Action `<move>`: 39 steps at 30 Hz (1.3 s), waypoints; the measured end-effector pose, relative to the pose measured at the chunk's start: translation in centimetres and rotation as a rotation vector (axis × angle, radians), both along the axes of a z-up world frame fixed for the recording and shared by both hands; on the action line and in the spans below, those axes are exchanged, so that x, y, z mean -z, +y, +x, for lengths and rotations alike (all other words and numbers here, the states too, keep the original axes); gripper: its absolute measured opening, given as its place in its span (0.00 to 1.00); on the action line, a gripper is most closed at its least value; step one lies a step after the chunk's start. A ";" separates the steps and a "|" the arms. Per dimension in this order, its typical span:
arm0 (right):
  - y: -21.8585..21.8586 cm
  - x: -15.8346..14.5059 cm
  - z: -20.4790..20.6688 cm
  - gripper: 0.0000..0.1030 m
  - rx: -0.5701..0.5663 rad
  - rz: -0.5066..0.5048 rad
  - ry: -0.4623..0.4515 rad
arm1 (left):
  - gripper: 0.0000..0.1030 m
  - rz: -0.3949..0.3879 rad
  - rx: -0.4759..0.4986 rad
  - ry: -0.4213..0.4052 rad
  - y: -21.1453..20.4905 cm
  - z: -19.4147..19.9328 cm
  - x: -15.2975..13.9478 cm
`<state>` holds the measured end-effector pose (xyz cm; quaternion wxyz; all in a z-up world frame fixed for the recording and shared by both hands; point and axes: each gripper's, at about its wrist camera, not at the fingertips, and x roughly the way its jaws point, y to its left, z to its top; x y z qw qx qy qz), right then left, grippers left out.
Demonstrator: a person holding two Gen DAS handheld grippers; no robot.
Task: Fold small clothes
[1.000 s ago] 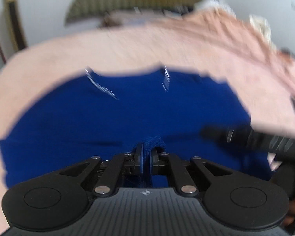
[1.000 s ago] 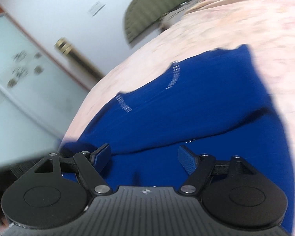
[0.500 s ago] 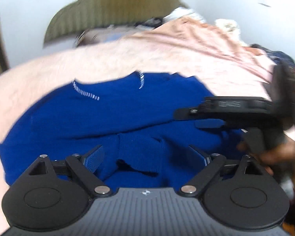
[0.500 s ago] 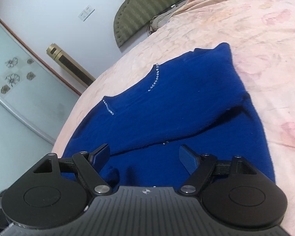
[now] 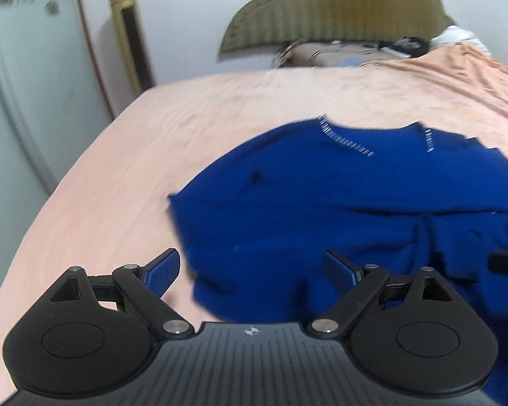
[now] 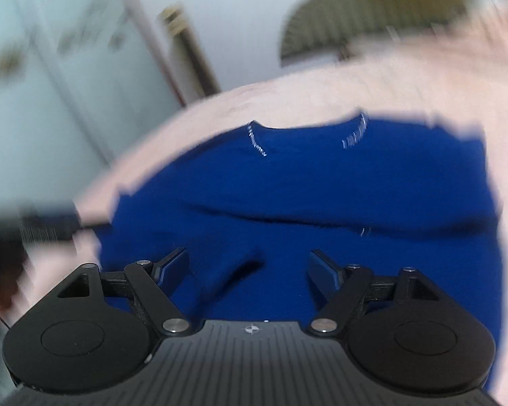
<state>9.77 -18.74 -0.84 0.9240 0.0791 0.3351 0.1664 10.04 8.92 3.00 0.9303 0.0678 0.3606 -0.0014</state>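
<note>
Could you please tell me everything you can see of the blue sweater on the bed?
The blue sweater is a deep royal blue, soft and knit-looking, with short rows of small silvery studs on either side of its neckline. It lies flat on the pink bedsheet, neckline toward the headboard. Cloth is folded across its body, leaving a horizontal crease and some rumpled folds near the cameras. The left gripper and the right gripper are both open over its near edge; neither grips it.
</note>
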 end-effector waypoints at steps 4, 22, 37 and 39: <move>4.1 0.0 -0.7 0.78 -0.100 -0.343 -0.039 | 0.89 -0.017 -0.010 0.029 0.2 0.0 0.9; -2.0 1.7 2.3 0.08 -0.002 0.395 0.221 | 0.89 0.044 0.091 0.005 -3.1 -1.0 1.5; -6.4 -3.5 0.8 0.60 0.302 -0.047 -0.015 | 0.89 0.056 0.098 0.010 -3.3 -1.0 1.7; -8.9 -2.2 0.3 0.61 0.365 0.116 0.034 | 0.89 0.045 0.092 0.011 -3.0 -0.9 1.6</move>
